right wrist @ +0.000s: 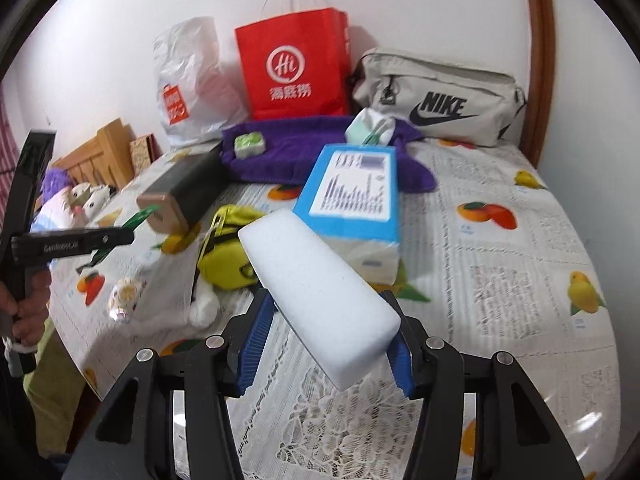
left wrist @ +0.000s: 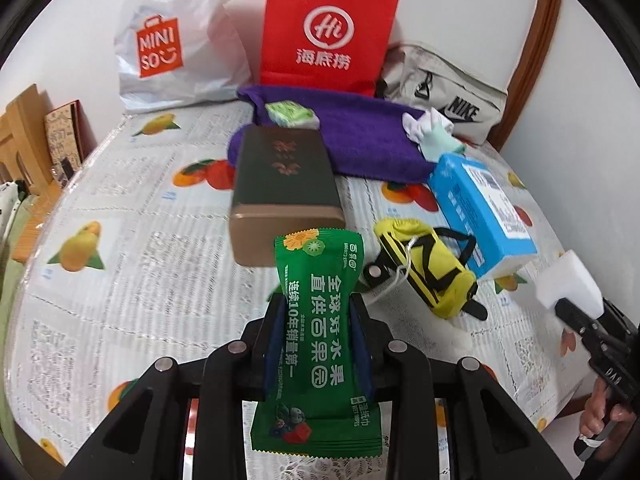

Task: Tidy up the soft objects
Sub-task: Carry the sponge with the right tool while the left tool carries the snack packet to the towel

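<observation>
My left gripper (left wrist: 318,312) is shut on a green wet-wipes packet (left wrist: 316,344) and holds it above the table's front; it also shows edge-on in the right wrist view (right wrist: 140,216). My right gripper (right wrist: 326,320) is shut on a white sponge block (right wrist: 320,288), which also shows at the right of the left wrist view (left wrist: 570,282). A purple towel (left wrist: 360,140) lies at the back with a small green tissue pack (left wrist: 292,114) and a mint-and-white cloth (left wrist: 434,132) on it.
On the fruit-print tablecloth (left wrist: 132,240) lie a dark green tin (left wrist: 286,188), a yellow pouch (left wrist: 426,268) and a blue tissue pack (left wrist: 484,212). At the back stand a white Miniso bag (left wrist: 172,40), a red paper bag (left wrist: 328,28) and a beige Nike bag (left wrist: 444,88).
</observation>
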Demonstrator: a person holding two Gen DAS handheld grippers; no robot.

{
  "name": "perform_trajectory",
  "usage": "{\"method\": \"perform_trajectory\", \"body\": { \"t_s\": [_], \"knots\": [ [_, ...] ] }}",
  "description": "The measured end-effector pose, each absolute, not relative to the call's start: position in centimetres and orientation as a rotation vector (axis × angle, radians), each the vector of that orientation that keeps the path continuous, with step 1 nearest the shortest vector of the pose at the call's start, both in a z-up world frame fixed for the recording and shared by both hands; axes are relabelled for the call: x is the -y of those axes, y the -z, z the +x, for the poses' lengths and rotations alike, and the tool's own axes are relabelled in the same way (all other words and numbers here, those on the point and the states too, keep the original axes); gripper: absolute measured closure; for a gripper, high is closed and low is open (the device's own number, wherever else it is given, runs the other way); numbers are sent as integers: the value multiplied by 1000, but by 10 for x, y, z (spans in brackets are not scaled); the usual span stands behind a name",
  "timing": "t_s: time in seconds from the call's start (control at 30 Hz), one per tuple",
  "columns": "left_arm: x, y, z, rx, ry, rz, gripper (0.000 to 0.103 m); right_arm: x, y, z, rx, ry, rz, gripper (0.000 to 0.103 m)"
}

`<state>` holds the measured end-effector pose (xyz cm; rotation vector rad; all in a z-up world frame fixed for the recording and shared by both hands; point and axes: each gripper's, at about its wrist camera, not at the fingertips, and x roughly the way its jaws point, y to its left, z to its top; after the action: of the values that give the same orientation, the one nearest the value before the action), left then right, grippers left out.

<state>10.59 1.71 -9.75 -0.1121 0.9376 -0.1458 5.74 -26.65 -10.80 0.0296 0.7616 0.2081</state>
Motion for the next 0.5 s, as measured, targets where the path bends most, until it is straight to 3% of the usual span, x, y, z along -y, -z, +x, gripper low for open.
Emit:
{"method": "perform_trajectory", "body": {
  "t_s": [0.5],
  "knots": [
    [-29,41,120,-851,113,-133,74,272,32,104,-713,-167,85,50]
  ]
}}
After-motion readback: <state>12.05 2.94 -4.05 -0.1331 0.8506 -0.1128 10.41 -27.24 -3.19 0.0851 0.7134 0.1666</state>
